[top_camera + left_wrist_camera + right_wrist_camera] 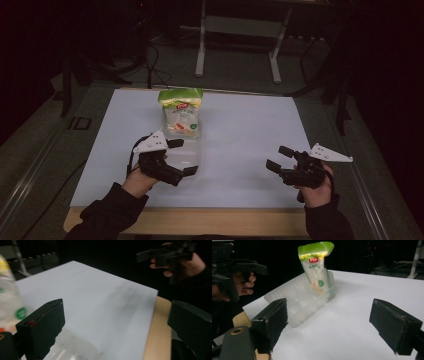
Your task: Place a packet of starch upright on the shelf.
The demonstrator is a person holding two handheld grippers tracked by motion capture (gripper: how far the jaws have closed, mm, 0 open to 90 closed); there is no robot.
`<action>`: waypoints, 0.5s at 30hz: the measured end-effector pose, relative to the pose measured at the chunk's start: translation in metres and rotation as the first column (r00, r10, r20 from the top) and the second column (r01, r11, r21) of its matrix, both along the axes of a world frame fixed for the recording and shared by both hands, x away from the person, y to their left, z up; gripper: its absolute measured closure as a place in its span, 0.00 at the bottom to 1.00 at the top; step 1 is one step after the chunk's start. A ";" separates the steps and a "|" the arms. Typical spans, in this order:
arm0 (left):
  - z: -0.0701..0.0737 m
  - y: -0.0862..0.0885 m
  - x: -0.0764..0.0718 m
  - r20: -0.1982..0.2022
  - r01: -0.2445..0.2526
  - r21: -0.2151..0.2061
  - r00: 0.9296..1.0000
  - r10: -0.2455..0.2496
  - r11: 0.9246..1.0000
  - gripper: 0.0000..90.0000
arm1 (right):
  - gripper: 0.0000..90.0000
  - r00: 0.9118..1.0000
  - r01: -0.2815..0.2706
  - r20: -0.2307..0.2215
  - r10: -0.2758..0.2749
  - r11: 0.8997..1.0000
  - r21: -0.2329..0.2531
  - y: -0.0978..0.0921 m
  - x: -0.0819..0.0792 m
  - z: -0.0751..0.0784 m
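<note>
1. Standing upright at the far end of a clear plastic tray (186, 150), upper centre of the high view: a green-topped snack bag (181, 118).
2. Hovering wide open over the tray's near end, lower left: left claw (181, 157), holding nothing.
3. Waiting wide open and empty, lower right above the white tabletop (250, 130): right claw (280, 159).
4. Likely approaching to grasp; next calling for closing the left claw on the tray rim.

A clear plastic pouch with a green top and a red-and-white label (180, 116) stands upright, leaning slightly, in the far end of a long translucent plastic tray (297, 298) lying on the white tabletop (240, 145).
</note>
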State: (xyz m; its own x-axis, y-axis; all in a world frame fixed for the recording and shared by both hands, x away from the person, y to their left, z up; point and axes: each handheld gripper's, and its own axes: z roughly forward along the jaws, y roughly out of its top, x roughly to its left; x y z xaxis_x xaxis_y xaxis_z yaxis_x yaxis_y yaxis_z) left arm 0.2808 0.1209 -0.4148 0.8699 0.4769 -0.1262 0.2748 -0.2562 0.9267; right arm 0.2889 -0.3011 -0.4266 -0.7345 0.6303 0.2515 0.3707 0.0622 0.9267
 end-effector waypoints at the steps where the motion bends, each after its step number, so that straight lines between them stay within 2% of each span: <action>1: 0.000 -0.003 -0.003 0.004 0.011 -0.002 1.000 -0.011 1.000 0.02 | 0.17 1.000 -0.003 -0.004 0.003 1.000 -0.002 0.000 0.000 -0.002; 6: -0.003 -0.020 -0.013 0.002 0.050 -0.004 0.999 -0.050 0.999 0.02 | 0.17 1.000 -0.013 -0.016 0.013 1.000 -0.015 0.002 -0.002 -0.008; 9: -0.008 -0.031 -0.017 -0.009 0.107 0.000 0.994 -0.107 0.994 0.02 | 0.16 1.000 -0.012 -0.016 0.012 1.000 -0.027 0.003 -0.004 -0.010; 13: -0.015 -0.043 -0.022 -0.019 0.137 -0.006 0.990 -0.138 0.990 0.02 | 0.15 1.000 0.001 -0.017 -0.002 0.999 -0.049 0.002 -0.005 -0.014; 15: -0.018 -0.049 -0.025 -0.017 0.152 0.006 0.988 -0.152 0.988 0.02 | 0.15 1.000 0.012 -0.013 -0.012 0.999 -0.052 0.002 -0.005 -0.017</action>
State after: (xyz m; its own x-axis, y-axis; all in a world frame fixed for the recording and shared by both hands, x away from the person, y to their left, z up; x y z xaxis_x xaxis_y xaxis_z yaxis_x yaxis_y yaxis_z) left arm 0.2562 0.0721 -0.4325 0.9301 0.3406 -0.1377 0.2472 -0.3029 0.9204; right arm 0.2839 -0.2992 -0.4431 -0.7235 0.6517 0.2277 0.3841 0.1060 0.9172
